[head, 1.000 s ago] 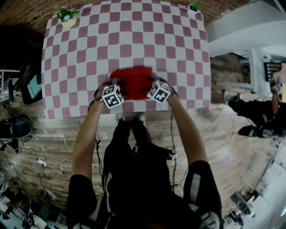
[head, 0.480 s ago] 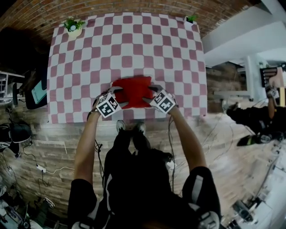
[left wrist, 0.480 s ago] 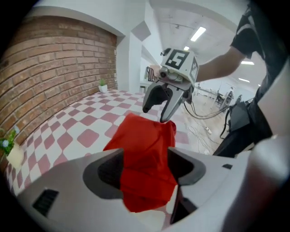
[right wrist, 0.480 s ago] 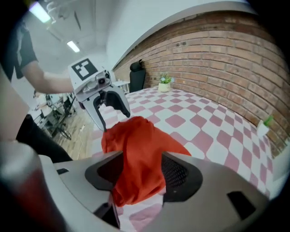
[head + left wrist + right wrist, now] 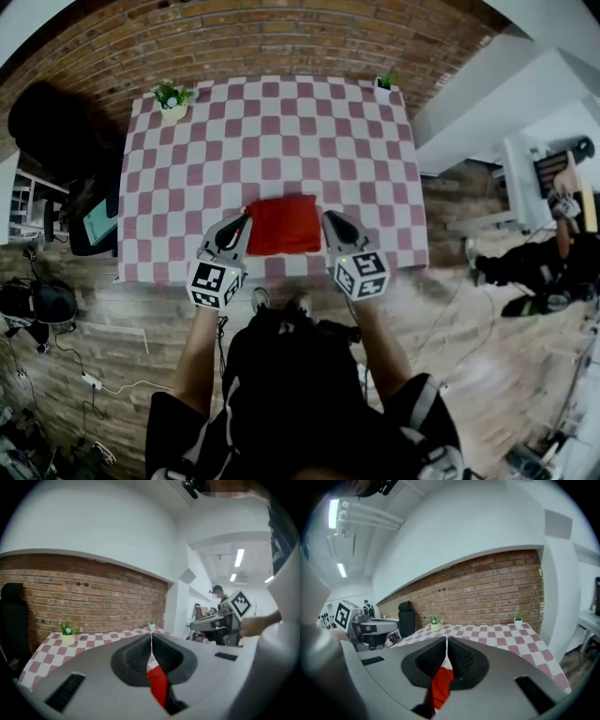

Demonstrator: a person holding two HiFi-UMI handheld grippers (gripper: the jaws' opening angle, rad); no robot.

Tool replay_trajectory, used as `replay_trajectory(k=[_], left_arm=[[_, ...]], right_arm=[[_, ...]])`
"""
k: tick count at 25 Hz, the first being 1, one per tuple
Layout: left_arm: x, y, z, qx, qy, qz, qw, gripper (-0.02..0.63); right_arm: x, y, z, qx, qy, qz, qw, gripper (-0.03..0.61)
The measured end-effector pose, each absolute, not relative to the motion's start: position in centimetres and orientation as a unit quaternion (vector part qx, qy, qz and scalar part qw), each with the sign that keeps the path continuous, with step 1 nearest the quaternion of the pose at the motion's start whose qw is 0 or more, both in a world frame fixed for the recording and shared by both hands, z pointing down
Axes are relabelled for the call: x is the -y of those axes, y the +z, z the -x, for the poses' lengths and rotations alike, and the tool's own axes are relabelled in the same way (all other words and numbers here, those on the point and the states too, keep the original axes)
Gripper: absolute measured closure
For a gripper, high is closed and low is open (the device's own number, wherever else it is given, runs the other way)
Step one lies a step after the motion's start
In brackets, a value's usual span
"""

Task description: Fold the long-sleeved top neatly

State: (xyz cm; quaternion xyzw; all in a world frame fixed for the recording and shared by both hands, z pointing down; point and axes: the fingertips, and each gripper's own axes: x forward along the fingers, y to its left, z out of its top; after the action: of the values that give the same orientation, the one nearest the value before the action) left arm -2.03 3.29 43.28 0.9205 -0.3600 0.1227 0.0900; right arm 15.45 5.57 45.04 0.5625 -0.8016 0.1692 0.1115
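Clenching empty just now: left hand-held gripper [image 5: 245, 219], right hand-held gripper [image 5: 328, 217] (only head view shows the folded top [image 5: 283, 226] whole).

Left claw [image 5: 244, 221], right claw [image 5: 329, 218], just closed, both empty

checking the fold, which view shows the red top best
The head view: the whole folded red top lies flat on the checkered table. The left and right gripper views each catch only a red sliver of it.
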Motion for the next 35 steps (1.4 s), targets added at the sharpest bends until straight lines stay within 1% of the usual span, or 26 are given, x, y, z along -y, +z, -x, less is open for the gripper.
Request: replay_trajectory(k=[2,6,8,10,21,35], left_arm=[[-4.4,40.3,3.0,0.393,0.092,-0.911,0.088,0.606],[-7.3,36.0,3.9,0.441,0.059,-0.895,0.042,0.606],[-8.8,35.3,4.2,0.459,0.046,-0.887,0.029,0.606],[-10.0,35.4,4.3,0.465,0.042,-0.884,0.033,0.606],[-11.0,35.4,4.1,0.472,0.026,-0.88,0.037,0.606],[-11.8,36.0,3.8,0.467,0.028,-0.882,0.046,0.606]], right_arm=[[-6.8,41.6,-15.2,0.8,0.154,-0.574,0.084,0.568],[-10.0,36.4,-13.7,0.807,0.107,-0.578,0.043,0.571],[-11.6,35.2,-13.3,0.803,0.1,-0.586,0.027,0.571],[-12.9,34.7,-13.4,0.795,0.097,-0.598,0.016,0.571],[-15.2,36.6,-14.3,0.781,0.101,-0.615,0.044,0.571],[-15.6,35.8,-13.2,0.787,0.086,-0.61,0.04,0.571]])
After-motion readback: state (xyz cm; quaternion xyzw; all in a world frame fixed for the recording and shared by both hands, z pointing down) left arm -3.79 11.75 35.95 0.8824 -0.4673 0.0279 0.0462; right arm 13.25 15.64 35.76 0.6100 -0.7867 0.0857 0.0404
